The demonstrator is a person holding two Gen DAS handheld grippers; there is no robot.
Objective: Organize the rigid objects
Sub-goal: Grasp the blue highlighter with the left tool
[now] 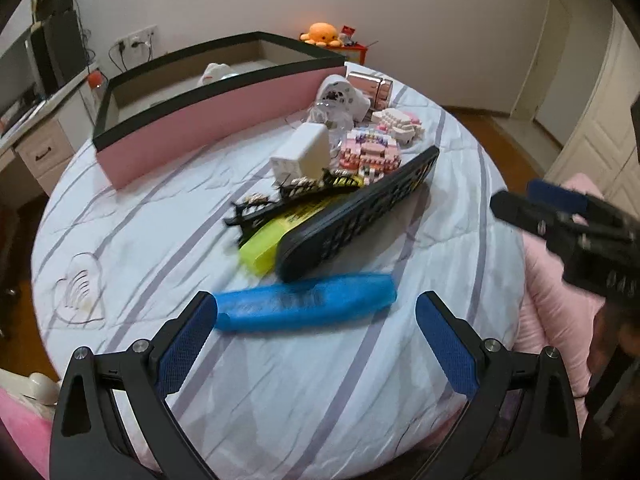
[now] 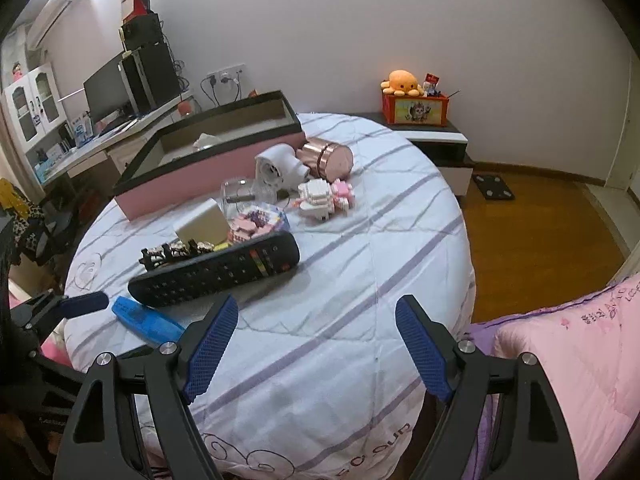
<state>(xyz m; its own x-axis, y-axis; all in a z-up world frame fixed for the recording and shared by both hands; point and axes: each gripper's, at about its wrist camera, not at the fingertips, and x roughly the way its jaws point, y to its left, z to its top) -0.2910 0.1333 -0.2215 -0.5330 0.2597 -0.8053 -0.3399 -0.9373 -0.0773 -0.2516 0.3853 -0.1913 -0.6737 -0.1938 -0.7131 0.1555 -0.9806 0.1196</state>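
Your left gripper [image 1: 316,322] hangs with its blue pads spread wide and nothing between them; one blue plastic case [image 1: 306,306] lies on the quilt just past the tips. Your right gripper [image 2: 316,334] is spread wide too, holding nothing, over bare striped quilt [image 2: 360,280]. Beyond the case you have one black remote [image 1: 360,216] tilted across one yellow-green case [image 1: 276,236] — only your left view shows that yellow piece clearly. One black hair claw [image 1: 288,196], one white charger block [image 1: 300,156] and two toy-brick models sit behind, near the pink box [image 1: 208,120]. Only your right view takes in the desk with its monitor [image 2: 106,92] and the wooden floor [image 2: 536,236].
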